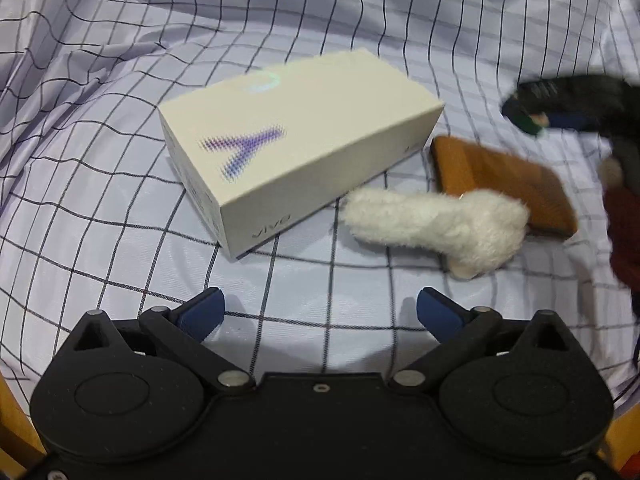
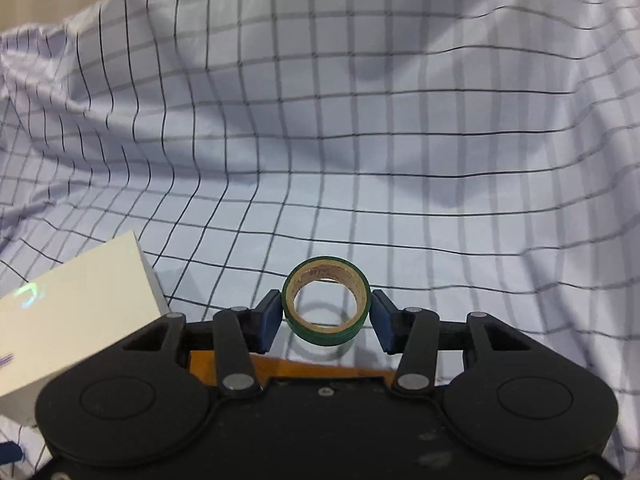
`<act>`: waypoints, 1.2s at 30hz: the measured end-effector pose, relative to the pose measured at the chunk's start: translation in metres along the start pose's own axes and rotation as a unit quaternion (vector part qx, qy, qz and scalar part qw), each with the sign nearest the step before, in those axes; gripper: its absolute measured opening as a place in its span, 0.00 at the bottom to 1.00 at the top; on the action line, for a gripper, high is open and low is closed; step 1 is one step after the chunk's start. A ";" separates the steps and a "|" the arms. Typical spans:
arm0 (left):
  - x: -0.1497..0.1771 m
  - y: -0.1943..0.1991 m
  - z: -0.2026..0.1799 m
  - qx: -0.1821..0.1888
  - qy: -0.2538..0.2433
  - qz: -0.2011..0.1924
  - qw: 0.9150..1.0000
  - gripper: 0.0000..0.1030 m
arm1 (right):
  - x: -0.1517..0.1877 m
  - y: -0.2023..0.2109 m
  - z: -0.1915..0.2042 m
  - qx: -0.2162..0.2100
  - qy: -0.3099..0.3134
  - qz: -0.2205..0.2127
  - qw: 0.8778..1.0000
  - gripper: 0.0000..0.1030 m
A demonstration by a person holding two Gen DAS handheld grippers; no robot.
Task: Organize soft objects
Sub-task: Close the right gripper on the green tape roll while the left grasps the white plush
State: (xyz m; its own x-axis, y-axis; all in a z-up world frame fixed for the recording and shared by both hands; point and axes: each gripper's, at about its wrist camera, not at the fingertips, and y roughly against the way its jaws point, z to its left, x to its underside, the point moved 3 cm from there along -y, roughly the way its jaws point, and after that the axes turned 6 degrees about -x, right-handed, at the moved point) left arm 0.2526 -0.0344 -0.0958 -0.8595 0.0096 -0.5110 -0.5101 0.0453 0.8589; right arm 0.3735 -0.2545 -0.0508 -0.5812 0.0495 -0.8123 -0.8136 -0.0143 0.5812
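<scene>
Your left gripper [image 1: 320, 314], jaws wide apart and empty, faces the white plush [image 1: 436, 226] just right of the vivo box [image 1: 296, 140]; long axis crosswise. Right gripper [image 2: 325, 316] clamps the tape roll [image 2: 325, 306].

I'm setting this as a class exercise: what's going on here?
A person works with two hand-held grippers over a checked cloth. The right gripper holds a green tape roll between its fingers, above the cloth. The left gripper is open and empty, facing a white box, a white plush toy and a brown wallet.
</scene>
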 end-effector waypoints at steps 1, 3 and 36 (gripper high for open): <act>-0.001 0.005 -0.002 -0.001 -0.001 -0.007 1.000 0.96 | 0.004 0.008 -0.003 0.000 -0.006 -0.005 1.000 0.45; -0.003 0.013 -0.009 -0.001 -0.010 -0.021 1.000 0.96 | 0.012 0.023 -0.009 0.005 -0.019 -0.013 1.000 0.45; -0.015 -0.007 -0.087 -0.007 -0.113 -0.059 0.992 0.60 | 0.095 0.098 -0.052 0.049 -0.110 -0.017 0.993 0.46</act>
State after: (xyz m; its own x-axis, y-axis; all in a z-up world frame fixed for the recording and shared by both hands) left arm 0.2664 -0.1218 -0.0911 -0.7659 0.2281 -0.6011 -0.6084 0.0451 0.7923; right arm 0.2380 -0.3032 -0.0740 -0.5271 0.2655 -0.8073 -0.8204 0.0886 0.5648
